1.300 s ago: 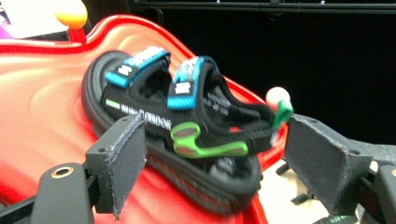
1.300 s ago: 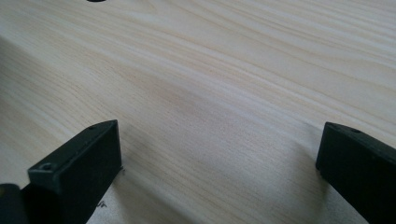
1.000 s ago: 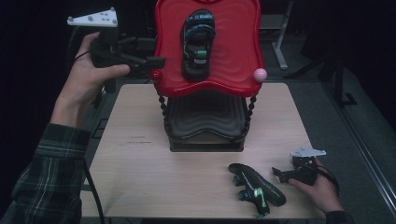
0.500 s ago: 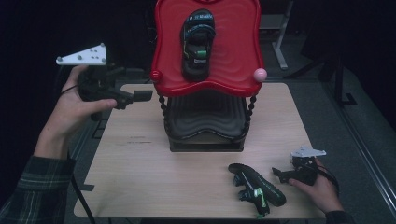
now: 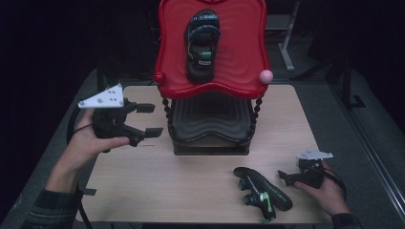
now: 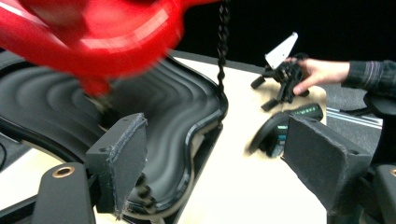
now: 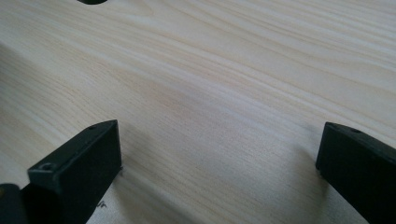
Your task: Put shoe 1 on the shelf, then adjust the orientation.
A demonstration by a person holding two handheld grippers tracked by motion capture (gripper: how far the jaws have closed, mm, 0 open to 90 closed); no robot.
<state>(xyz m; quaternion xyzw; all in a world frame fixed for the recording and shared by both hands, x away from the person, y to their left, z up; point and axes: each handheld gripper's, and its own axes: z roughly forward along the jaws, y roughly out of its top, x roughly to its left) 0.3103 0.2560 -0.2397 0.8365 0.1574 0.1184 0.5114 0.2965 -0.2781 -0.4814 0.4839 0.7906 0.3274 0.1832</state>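
Note:
A two-tier stand sits at the table's middle. Its red top tray [image 5: 243,43] carries a black sandal [image 5: 201,43] with green trim. Below it is a ribbed black tray [image 5: 210,119], close ahead in the left gripper view [image 6: 163,107]. A second black sandal [image 5: 262,188] lies on the table at front right. My left gripper [image 5: 149,119] hovers open just left of the black tray, nothing between its jaws [image 6: 224,158]. My right gripper [image 5: 285,176] rests open by the second sandal, its jaws [image 7: 219,158] spread over bare wood.
The light wooden table [image 5: 143,181] has free room at front left and along the right side. Beaded black posts [image 5: 254,114] hold up the red tray, and a pink knob [image 5: 265,75] sticks out at its right corner. Dark floor surrounds the table.
My left gripper has dropped from beside the red tray's left edge to the level of the lower black tray, still open. The right hand and both sandals have stayed put.

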